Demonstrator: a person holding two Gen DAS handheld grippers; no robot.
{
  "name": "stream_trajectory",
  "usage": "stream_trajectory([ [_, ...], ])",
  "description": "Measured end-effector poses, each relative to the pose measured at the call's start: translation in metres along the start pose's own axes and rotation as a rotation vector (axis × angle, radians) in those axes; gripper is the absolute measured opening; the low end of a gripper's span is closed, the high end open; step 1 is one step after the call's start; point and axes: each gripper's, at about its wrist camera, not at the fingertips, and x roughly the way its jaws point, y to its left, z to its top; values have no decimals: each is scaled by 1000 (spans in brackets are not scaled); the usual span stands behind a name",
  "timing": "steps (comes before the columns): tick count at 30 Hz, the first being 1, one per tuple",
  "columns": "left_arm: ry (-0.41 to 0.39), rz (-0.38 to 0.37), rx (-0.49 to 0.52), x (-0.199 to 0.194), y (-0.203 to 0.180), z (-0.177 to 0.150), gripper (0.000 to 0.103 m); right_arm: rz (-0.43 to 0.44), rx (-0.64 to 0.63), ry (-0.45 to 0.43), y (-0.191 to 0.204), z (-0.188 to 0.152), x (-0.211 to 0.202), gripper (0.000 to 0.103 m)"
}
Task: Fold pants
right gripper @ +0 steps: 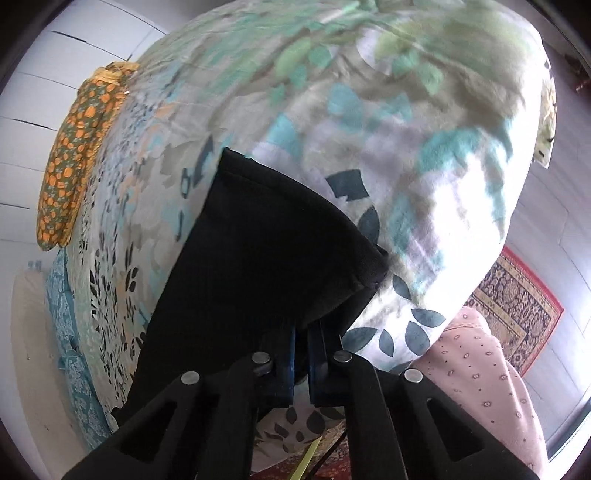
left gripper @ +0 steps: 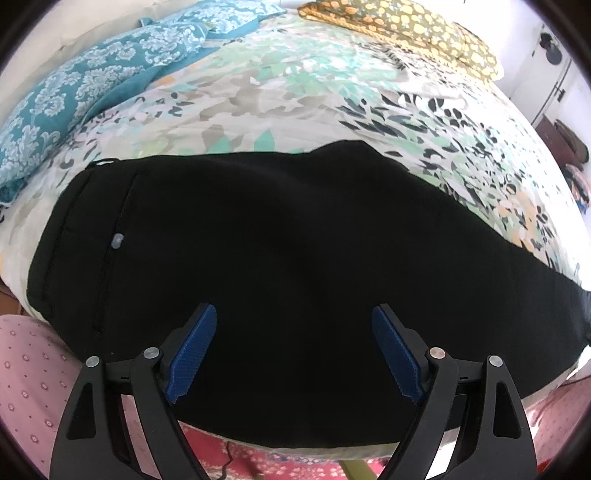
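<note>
Black pants (left gripper: 280, 258) lie flat across a leaf-print bedspread (left gripper: 295, 92), waistband and a small grey button at the left, legs running off to the right. My left gripper (left gripper: 293, 325) hovers over the pants' near edge, open, blue pads wide apart with only flat cloth beneath. In the right wrist view the hem end of the pants (right gripper: 266, 251) rises off the bedspread (right gripper: 406, 129). My right gripper (right gripper: 303, 332) is shut on that hem's near edge, black cloth pinched between the blue pads.
A teal patterned pillow (left gripper: 74, 99) lies at the far left of the bed and a yellow floral pillow (left gripper: 406, 29) at the back. A person's pink dotted garment (right gripper: 487, 387) is near the bed edge. A red rug (right gripper: 517, 306) covers the floor.
</note>
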Motion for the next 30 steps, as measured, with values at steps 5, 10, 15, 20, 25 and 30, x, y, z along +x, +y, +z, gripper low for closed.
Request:
stream_trajectory([
  [5,8,5,21,2,-3,-2,88,-13,-30,-45,10,-2,-9,41],
  [10,-3,3,30,3,-5,-2,87,-112,-165,-232,33,-15,-49,64],
  [15,-48,-9,73,-1,-14,1,88,-171,-305,-437,46,-40,-86,81],
  [20,-58,2,145,2,-29,-1,88,-119,-334,-491,50,-49,-96,95],
  [25,-56,-2,163,3,-33,-2,88,-54,-265,-493,43,-46,-94,95],
  [30,-48,-7,134,5,-26,-1,88,-6,-218,-502,37,-45,-93,95],
])
